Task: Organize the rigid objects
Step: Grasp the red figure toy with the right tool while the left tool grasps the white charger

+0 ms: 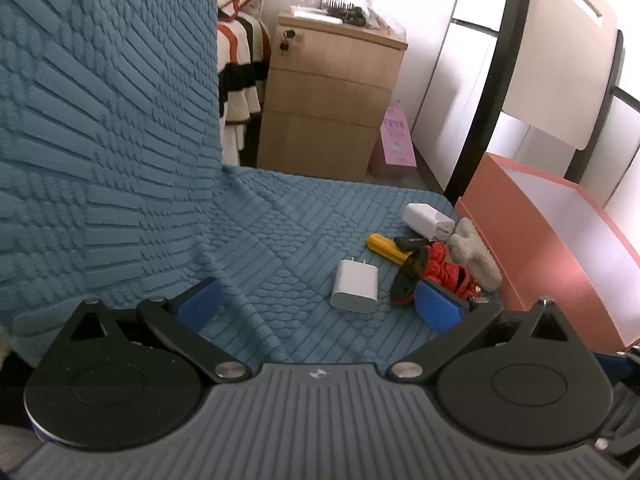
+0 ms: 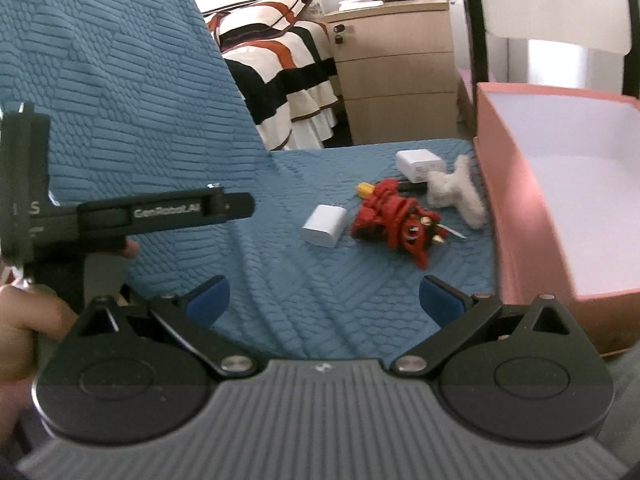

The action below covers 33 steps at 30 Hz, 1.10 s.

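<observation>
On the blue quilted sofa seat lie a white charger [image 1: 355,286] [image 2: 325,225], a second white charger [image 1: 427,221] [image 2: 419,165], a yellow-handled tool [image 1: 390,249] [image 2: 365,189], a red toy figure [image 1: 448,268] [image 2: 394,216] and a white fluffy toy [image 1: 474,254] [image 2: 456,192]. A pink open box [image 1: 560,256] [image 2: 560,184] stands to their right. My left gripper [image 1: 320,312] is open and empty, just short of the near charger. My right gripper [image 2: 324,300] is open and empty, further back from the pile.
The sofa back [image 1: 104,120] rises on the left. A wooden drawer cabinet [image 1: 328,96] [image 2: 396,72] and a striped blanket [image 2: 288,76] lie beyond the seat. The left gripper's body [image 2: 160,212] and the hand holding it show at the left of the right wrist view.
</observation>
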Available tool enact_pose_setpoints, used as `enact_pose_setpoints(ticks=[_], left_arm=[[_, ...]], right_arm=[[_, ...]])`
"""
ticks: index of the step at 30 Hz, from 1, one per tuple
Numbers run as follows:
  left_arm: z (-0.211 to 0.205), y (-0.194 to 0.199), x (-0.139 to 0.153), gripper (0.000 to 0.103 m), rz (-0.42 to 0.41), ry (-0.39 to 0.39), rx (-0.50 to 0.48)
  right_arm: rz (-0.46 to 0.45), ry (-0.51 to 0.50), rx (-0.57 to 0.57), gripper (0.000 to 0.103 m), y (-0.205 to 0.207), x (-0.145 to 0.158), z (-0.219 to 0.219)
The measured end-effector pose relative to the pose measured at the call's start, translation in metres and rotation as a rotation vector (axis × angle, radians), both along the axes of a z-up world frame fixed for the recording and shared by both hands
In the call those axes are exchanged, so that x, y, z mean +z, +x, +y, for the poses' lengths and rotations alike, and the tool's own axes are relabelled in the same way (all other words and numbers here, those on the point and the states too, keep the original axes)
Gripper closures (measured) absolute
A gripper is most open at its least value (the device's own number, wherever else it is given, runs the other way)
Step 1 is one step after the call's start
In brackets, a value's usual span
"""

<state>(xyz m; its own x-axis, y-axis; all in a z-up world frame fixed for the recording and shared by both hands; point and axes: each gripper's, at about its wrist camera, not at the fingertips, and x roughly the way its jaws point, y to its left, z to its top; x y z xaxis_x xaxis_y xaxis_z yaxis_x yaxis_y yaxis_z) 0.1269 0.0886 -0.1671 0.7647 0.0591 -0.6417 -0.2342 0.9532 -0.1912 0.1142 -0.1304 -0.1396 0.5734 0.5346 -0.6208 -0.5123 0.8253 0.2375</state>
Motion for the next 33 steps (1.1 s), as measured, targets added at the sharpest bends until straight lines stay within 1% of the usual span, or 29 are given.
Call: enact_pose_setpoints(ticks=[3,4,7,9,11,13,15,16,21,24,27,28,30,33], left_arm=[[0.006,0.012,-0.004,0.000,0.011,-0.036,-0.010],[0.007,0.016,-0.007,0.000,0.018,-0.042,-0.012],[0.011,0.029,-0.014,0.000,0.044,-0.067,-0.038],[0.012,0.038,-0.019,0.000,0.057,-0.086,-0.054],[0.011,0.046,-0.023,0.000,0.071,-0.082,-0.067],[0.010,0.055,-0.029,0.001,0.087,-0.075,-0.085],[0.009,0.064,-0.034,0.001,0.098,-0.072,-0.105],[0.009,0.068,-0.036,0.003,0.102,-0.075,-0.115],[0.006,0.084,-0.048,0.007,0.120,-0.066,-0.156],[0.004,0.093,-0.055,0.012,0.135,-0.065,-0.170],[0.005,0.103,-0.066,0.014,0.166,-0.086,-0.181],[0.006,0.106,-0.071,0.018,0.181,-0.092,-0.176],[0.006,0.112,-0.078,0.020,0.203,-0.100,-0.180],[0.003,0.116,-0.081,0.024,0.200,-0.104,-0.199]], right_arm=[[-0.039,-0.030,0.016,0.001,0.004,-0.004,0.011],[-0.049,-0.039,0.016,0.005,0.006,-0.006,0.013],[-0.074,-0.062,-0.002,0.008,0.016,-0.012,0.019],[-0.079,-0.085,-0.018,0.012,0.025,-0.017,0.021],[-0.094,-0.119,-0.033,0.020,0.032,-0.021,0.025],[-0.117,-0.159,-0.041,0.024,0.039,-0.026,0.030],[-0.135,-0.195,-0.047,0.024,0.047,-0.031,0.034],[-0.142,-0.211,-0.050,0.024,0.050,-0.034,0.035],[-0.142,-0.240,-0.052,0.023,0.070,-0.048,0.036],[-0.150,-0.309,-0.093,0.023,0.078,-0.055,0.040],[-0.102,-0.317,-0.067,0.023,0.088,-0.062,0.039],[-0.088,-0.326,-0.065,0.023,0.089,-0.065,0.040],[-0.085,-0.368,-0.069,0.024,0.092,-0.071,0.042],[-0.080,-0.378,-0.064,0.024,0.096,-0.076,0.044]])
